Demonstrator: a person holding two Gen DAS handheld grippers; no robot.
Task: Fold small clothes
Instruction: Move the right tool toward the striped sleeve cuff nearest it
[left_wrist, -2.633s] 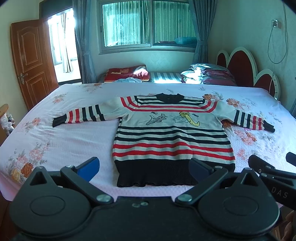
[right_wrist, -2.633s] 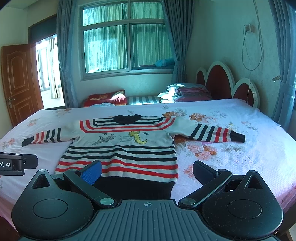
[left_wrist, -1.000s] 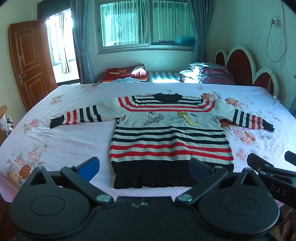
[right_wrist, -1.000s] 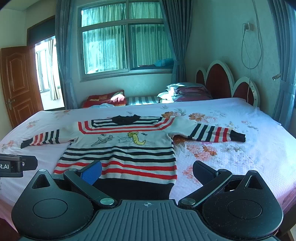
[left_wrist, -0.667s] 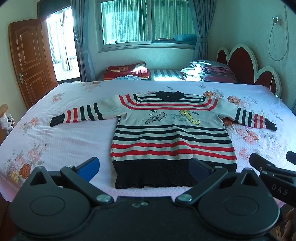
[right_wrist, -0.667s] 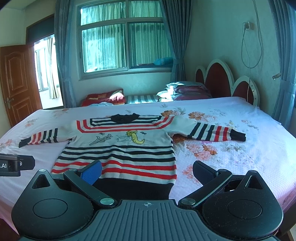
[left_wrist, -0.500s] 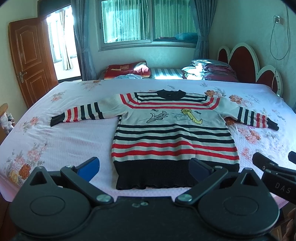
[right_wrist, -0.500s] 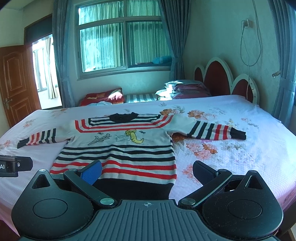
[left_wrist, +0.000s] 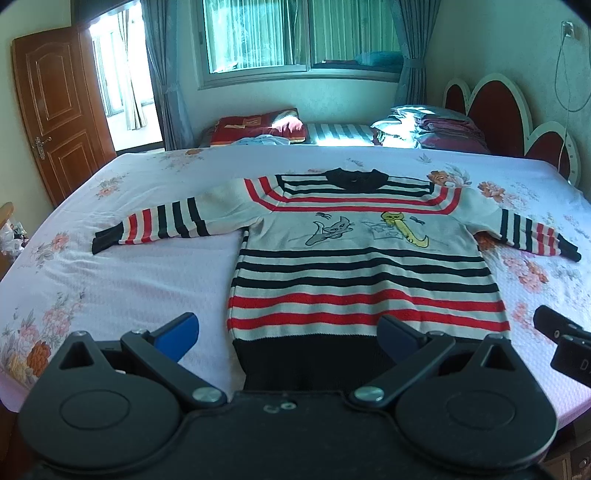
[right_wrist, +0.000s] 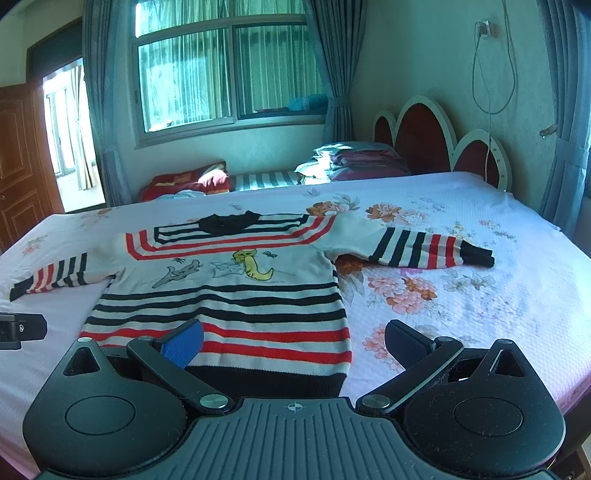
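A striped knit sweater (left_wrist: 365, 266) with cartoon figures is laid flat, front up, on the floral bedspread (left_wrist: 122, 280), both sleeves spread sideways and the black hem nearest the cameras. The left gripper (left_wrist: 288, 334) is held above the hem with its jaws spread wide, nothing between them. The right gripper (right_wrist: 293, 339) is likewise held wide open and empty over the hem's right corner.

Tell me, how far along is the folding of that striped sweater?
Barely begun. Done: the sweater lies spread flat on the bed, both sleeves out. In hand: nothing; the left gripper and right gripper are open near its black hem, holding nothing. Left: every fold, sleeves and body.
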